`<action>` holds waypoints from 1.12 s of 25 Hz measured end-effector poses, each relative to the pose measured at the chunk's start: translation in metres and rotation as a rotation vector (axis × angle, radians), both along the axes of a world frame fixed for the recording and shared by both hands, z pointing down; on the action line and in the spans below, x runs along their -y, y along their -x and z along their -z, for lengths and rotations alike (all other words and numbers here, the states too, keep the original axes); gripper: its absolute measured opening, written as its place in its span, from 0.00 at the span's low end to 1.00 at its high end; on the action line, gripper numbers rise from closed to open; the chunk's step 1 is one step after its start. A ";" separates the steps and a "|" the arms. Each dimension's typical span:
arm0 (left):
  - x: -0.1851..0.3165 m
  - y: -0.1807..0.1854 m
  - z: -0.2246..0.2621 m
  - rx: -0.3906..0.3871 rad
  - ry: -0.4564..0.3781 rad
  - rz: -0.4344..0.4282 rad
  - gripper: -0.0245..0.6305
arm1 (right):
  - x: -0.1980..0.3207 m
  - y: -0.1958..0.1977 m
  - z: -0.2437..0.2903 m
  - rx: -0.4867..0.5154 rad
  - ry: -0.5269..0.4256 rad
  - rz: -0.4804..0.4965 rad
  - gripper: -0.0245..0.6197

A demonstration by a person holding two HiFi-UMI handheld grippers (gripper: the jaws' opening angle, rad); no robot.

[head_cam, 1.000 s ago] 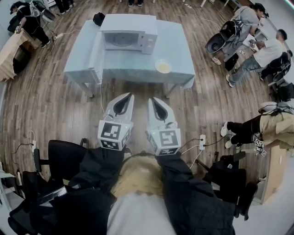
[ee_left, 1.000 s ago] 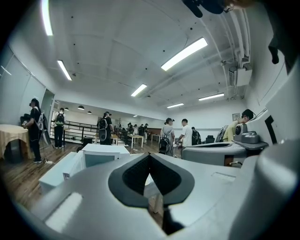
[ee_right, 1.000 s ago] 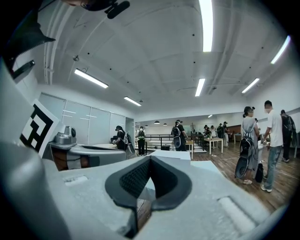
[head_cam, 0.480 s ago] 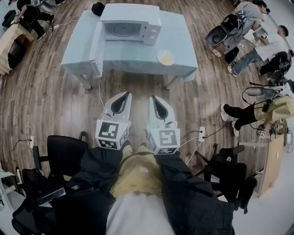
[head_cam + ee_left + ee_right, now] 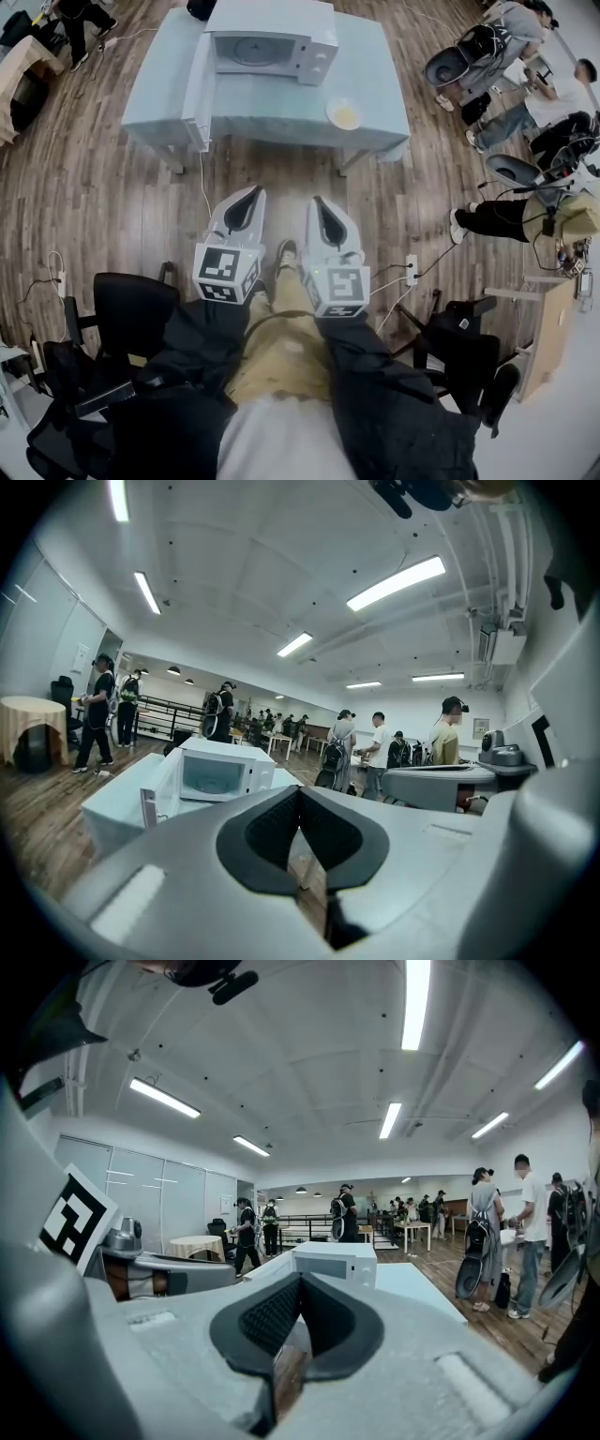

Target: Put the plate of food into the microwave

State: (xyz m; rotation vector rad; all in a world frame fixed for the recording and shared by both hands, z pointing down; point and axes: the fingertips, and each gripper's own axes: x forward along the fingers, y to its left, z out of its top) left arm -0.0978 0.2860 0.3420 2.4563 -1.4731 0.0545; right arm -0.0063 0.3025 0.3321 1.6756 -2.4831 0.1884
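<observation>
**Q:** Currently, what stands between you and the plate (image 5: 344, 114)?

**A:** Only plank floor (image 5: 112, 216); a black chair (image 5: 131, 309) and a power strip (image 5: 411, 269) lie aside. My left gripper (image 5: 258, 192) and right gripper (image 5: 316, 202) are closed, empty. The round plate, its food seemingly yellow, rests on the pale table (image 5: 281, 103), right of the boxy white microwave (image 5: 272, 39). The table is nearer than before.

Bright, even indoor light from ceiling tubes (image 5: 394, 581), which are blown out in both gripper views. Shadows are soft, w/ a faint one under the table (image 5: 281, 117). Strong fisheye: the floor (image 5: 84, 225) bows at head view edges, and a black vignette rings the gripper views. Left gripper (image 5: 300, 803) and right gripper (image 5: 302, 1283) are soft near the lens. Bkgd is sharper.
</observation>
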 end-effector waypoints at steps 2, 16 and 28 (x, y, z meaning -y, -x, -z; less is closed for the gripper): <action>0.012 0.001 -0.002 0.008 0.003 0.009 0.03 | 0.015 0.000 -0.001 0.012 -0.003 0.002 0.03; 0.132 -0.019 0.021 0.073 -0.052 0.061 0.03 | 0.146 -0.024 0.016 0.087 -0.042 0.071 0.04; 0.197 -0.059 0.009 0.104 -0.007 0.057 0.03 | 0.207 -0.047 0.007 0.125 -0.030 0.139 0.04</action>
